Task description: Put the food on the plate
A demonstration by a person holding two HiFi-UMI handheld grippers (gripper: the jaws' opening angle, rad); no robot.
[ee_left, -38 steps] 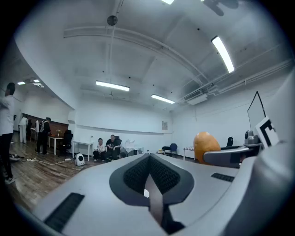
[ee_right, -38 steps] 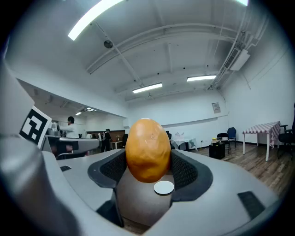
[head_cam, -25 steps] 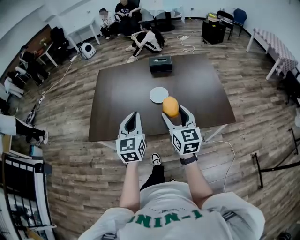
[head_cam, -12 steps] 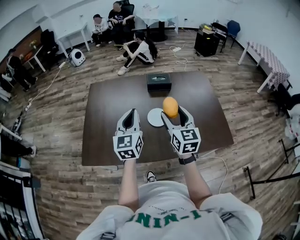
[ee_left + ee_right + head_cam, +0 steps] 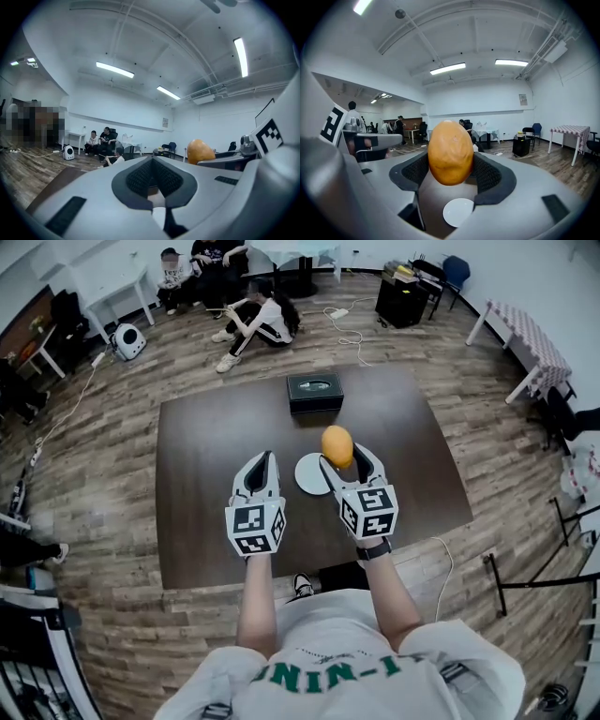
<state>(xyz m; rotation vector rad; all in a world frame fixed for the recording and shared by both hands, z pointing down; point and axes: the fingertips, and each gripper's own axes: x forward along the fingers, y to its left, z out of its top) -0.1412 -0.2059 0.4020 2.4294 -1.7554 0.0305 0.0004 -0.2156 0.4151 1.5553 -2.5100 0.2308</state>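
Observation:
An orange, egg-shaped piece of food (image 5: 337,445) (image 5: 450,152) (image 5: 200,151) is clamped between the jaws of my right gripper (image 5: 344,459) (image 5: 451,174), held in the air above the dark brown table (image 5: 216,446). A small white round plate (image 5: 308,474) (image 5: 458,212) lies on the table just below and left of the food. My left gripper (image 5: 261,468) (image 5: 153,177) hovers beside the plate on its left, its jaws close together with nothing between them.
A black box (image 5: 315,391) sits at the table's far middle edge. Several people (image 5: 244,310) sit on the wooden floor and chairs beyond the table. A white table and a robot-like white device (image 5: 126,339) stand at far left, a checkered table (image 5: 528,334) at right.
The view has moved forward over the table; both grippers now reach farther across it, and the held food has come closer to the plate, now just right of it.

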